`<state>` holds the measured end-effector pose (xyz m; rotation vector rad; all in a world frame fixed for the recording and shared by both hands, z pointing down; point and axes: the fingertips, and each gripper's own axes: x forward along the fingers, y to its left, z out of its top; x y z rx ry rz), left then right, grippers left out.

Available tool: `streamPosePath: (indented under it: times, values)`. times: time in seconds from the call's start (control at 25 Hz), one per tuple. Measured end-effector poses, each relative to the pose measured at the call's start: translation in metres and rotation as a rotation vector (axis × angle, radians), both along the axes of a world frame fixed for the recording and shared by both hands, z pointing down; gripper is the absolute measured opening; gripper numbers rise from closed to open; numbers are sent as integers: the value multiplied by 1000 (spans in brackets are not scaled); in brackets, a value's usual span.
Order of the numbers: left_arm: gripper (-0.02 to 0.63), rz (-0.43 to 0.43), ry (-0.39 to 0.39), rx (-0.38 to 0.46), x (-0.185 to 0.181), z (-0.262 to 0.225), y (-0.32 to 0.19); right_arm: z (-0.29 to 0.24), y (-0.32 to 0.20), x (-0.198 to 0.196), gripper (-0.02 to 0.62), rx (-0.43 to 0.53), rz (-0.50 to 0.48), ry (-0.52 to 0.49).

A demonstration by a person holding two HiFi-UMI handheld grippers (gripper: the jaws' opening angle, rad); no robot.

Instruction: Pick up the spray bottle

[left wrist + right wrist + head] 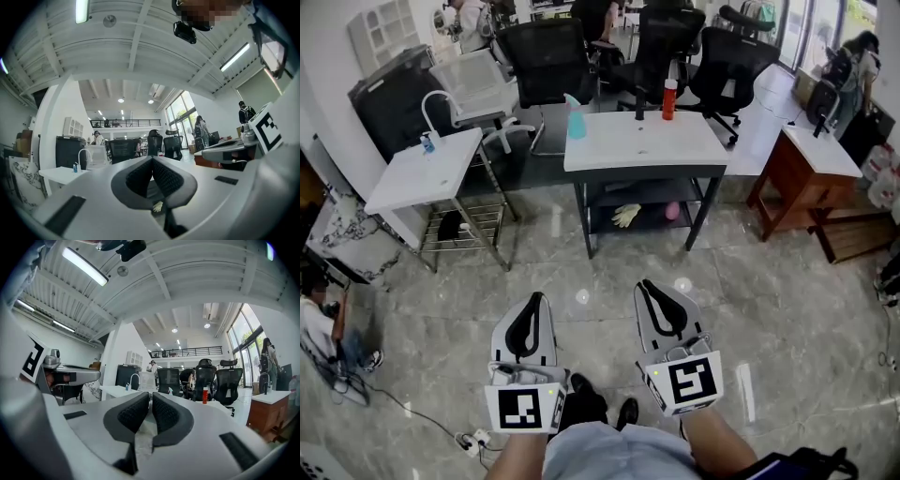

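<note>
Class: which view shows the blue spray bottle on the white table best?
The head view: the spray bottle stands clear at the white table's left edge. The right gripper view shows at most a tiny pale speck; the left gripper view shows nothing recognisable of it.

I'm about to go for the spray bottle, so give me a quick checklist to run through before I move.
1. Spray bottle in sight: ok, upright at the far left corner of the white table.
2. Bottle within reach: not ok, both grippers are well short of the table.
3. Left gripper ready to grab: not ok, fingers closed, nothing in them.
4. Right gripper ready to grab: not ok, fingers closed, nothing in them.
5. Room around the bottle: ok, the red bottle stands apart, further right.
6. Which way the nozzle points: cannot tell, too small.
</note>
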<state>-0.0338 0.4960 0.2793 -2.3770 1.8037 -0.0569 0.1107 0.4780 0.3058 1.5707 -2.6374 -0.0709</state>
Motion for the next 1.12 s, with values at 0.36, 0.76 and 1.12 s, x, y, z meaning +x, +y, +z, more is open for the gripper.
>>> streamPosePath:
  times: [0.36,0.76,1.12]
  values:
    - [18,-52,13,-36,-34,26,-52,24,-58,-14,49,-31,8,15]
    - [18,-47,29,-78,-80,38,-188,34,-190,-60,49,-67,7,33]
    - [18,14,30,2,-109,5,-286,-2,-282,-92,44,13,55,32]
